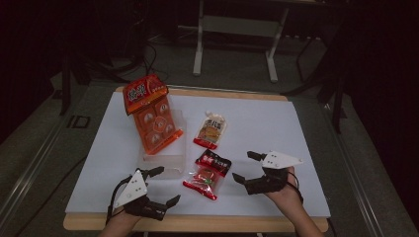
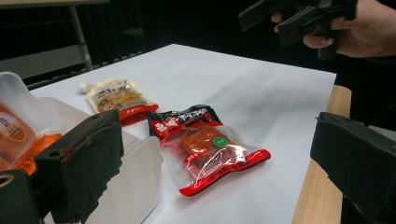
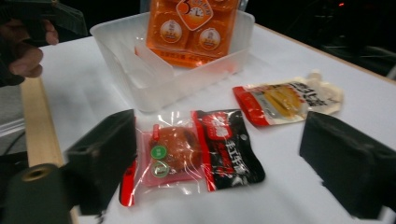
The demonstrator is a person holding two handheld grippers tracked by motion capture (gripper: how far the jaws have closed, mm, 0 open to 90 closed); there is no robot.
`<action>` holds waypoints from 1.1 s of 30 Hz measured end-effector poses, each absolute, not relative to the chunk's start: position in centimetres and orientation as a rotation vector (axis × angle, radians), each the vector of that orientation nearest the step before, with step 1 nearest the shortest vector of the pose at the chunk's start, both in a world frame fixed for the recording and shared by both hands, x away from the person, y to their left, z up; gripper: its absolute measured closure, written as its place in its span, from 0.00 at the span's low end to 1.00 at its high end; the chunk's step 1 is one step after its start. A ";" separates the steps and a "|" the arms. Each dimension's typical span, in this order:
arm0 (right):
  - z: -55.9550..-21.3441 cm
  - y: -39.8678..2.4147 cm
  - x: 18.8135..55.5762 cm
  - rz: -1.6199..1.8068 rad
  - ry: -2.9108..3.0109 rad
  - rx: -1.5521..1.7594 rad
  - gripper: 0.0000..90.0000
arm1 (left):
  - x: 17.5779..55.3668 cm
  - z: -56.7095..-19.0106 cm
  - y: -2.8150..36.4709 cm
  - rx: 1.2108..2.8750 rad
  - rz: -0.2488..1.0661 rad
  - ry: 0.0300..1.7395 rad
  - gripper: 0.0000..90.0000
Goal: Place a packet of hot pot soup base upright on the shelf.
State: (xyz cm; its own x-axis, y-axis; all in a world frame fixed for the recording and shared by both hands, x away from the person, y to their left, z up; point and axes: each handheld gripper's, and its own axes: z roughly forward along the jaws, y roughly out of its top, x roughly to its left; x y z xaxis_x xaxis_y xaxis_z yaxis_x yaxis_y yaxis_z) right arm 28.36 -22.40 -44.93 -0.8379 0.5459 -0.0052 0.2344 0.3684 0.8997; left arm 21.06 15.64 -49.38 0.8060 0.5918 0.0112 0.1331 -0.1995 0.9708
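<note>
A clear packet with red and black print (image 1: 207,174) (image 2: 205,144) (image 3: 191,149) lies flat on the white table top (image 1: 276,128), holding a round brown snack. My left gripper (image 1: 168,184) (image 2: 217,154) hovers open at the front edge, left of the packet. Just right of the packet, my right gripper (image 1: 242,166) (image 3: 224,149) is open too, its jaws wide with nothing between them. A cream pouch with a red end (image 1: 211,129) (image 3: 289,100) lies farther back. An orange snack bag (image 1: 150,113) (image 3: 196,28) stands tilted in a clear plastic bin (image 1: 165,165) (image 3: 154,79).
The white top sits on a wooden table whose front strip (image 1: 222,223) shows near the hands. Beyond the table, a white desk frame (image 1: 234,29) stands on the dark floor. Open white surface lies to the right and far back.
</note>
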 end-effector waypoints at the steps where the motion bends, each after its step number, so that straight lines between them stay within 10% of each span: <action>1: -45.0 -22.3 28.5 1.467 2.334 0.690 0.15 | 21.1 -49.4 15.7 1.749 0.457 0.568 0.03; 33: -51.5 -18.9 35.5 1.267 2.584 0.742 0.25 | 21.5 -50.2 16.1 1.764 0.437 0.597 0.03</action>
